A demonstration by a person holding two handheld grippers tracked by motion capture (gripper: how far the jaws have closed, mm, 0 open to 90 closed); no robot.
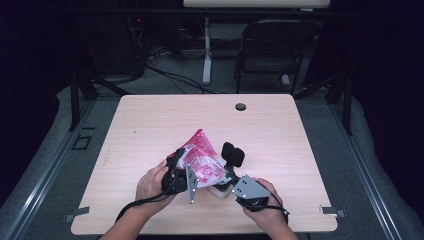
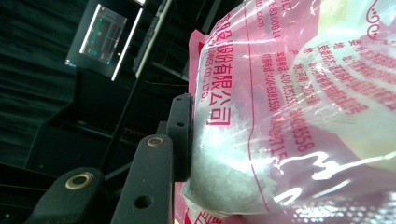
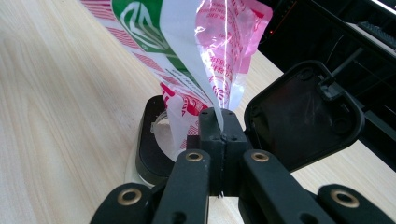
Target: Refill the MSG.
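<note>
A pink and white plastic bag (image 1: 200,161) of white grains is held tilted above the table. My left gripper (image 1: 184,161) is shut on its fat body; in the left gripper view one black pad (image 2: 180,135) presses into the bag (image 2: 289,116) and the other jaw is hidden behind it. My right gripper (image 3: 223,122) is shut on the bag's thin lower corner (image 3: 219,70). That corner hangs right over the mouth of a small clear jar with a black rim (image 3: 150,140). The jar's black flip lid (image 3: 303,119) stands open beside it.
The jar (image 1: 219,190) and its raised lid (image 1: 233,154) sit near the front edge of the wooden table (image 1: 150,125). A cable hole (image 1: 240,106) is at the table's far side. A folding chair (image 1: 272,50) stands beyond the table.
</note>
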